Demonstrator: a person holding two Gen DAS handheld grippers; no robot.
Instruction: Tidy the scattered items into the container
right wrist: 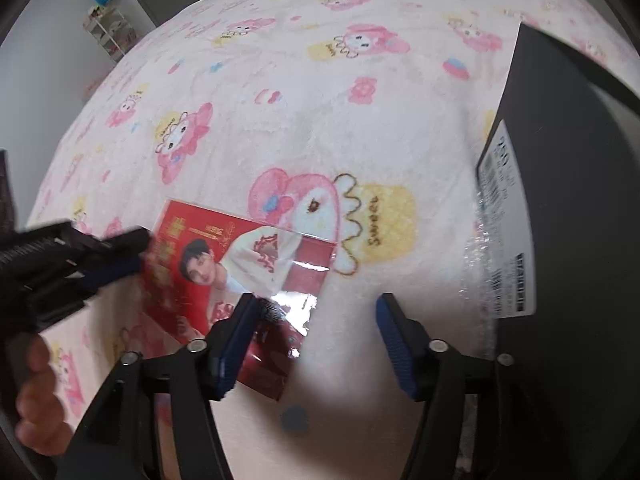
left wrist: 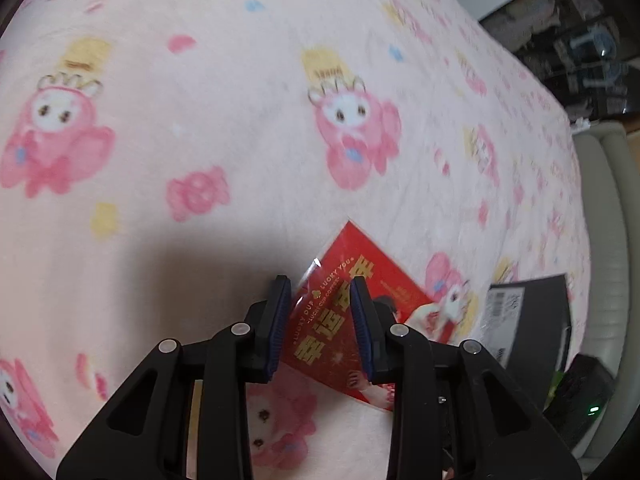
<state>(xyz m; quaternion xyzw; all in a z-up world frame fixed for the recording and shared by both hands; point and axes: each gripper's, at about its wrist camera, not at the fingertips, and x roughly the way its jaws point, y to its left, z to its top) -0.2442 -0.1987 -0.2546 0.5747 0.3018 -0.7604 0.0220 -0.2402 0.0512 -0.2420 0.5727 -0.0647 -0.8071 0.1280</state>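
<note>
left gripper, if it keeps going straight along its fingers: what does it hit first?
Most likely the glossy red packet with gold lettering: the left gripper points down at it, jaws open astride its edge. Depth is unclear; the pink cartoon-print blanket lies directly beneath.

Counted on the pink blanket (right wrist: 320,120)

One red packet (right wrist: 240,264), one black box (right wrist: 568,200), two grippers: left (left wrist: 322,320), right (right wrist: 316,344).

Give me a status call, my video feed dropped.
Left tool open over the red card. Right tool open, empty, at the card's near edge. Card flat on blanket, black box beside it. Path unobstructed.
</note>
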